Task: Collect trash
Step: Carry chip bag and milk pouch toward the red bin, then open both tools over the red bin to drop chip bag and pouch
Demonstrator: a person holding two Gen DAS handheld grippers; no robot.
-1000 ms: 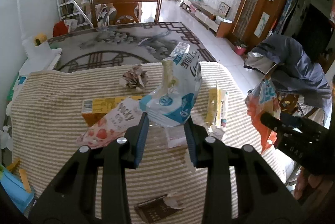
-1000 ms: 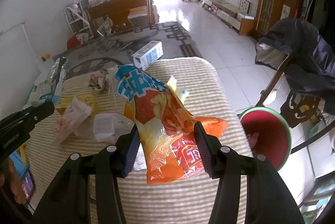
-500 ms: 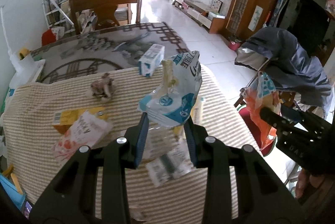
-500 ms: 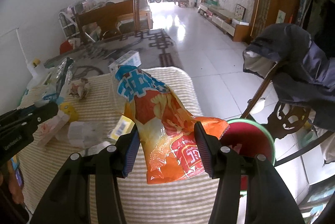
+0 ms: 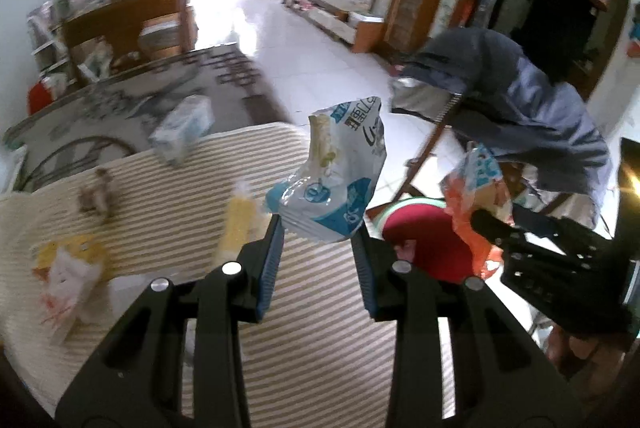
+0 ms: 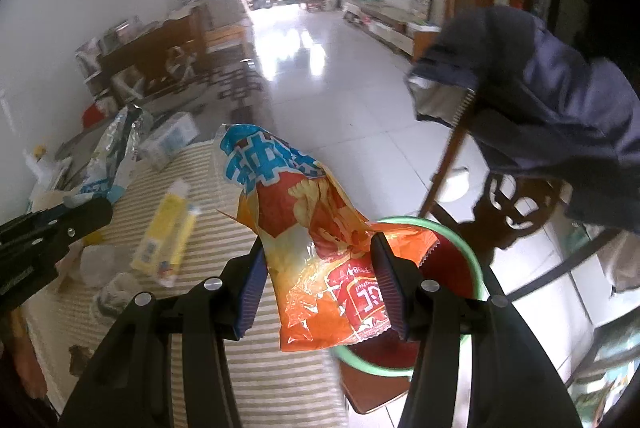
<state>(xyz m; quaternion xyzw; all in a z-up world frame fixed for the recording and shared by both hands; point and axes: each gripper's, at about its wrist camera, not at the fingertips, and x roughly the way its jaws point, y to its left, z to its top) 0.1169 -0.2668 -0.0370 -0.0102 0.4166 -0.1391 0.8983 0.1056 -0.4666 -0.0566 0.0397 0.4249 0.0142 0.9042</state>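
My left gripper (image 5: 318, 228) is shut on a white and blue snack bag (image 5: 336, 172) and holds it up above the striped table's right edge. My right gripper (image 6: 318, 248) is shut on an orange chip bag (image 6: 320, 244), held above the table edge next to a red bin with a green rim (image 6: 472, 260). The bin also shows in the left wrist view (image 5: 424, 236), with the chip bag (image 5: 476, 196) over it. The white and blue bag also shows at the left of the right wrist view (image 6: 116, 152).
Loose trash lies on the striped tablecloth (image 5: 312, 328): a yellow packet (image 5: 238, 228), a yellow and pink wrapper (image 5: 68, 272), a crumpled scrap (image 5: 96, 194), a blue and white carton (image 5: 182, 132). A wooden chair draped with a dark jacket (image 5: 516, 100) stands behind the bin.
Both grippers have swung right with their bags, from over the middle of the table to its right edge. The red bin has come into view under the chip bag.
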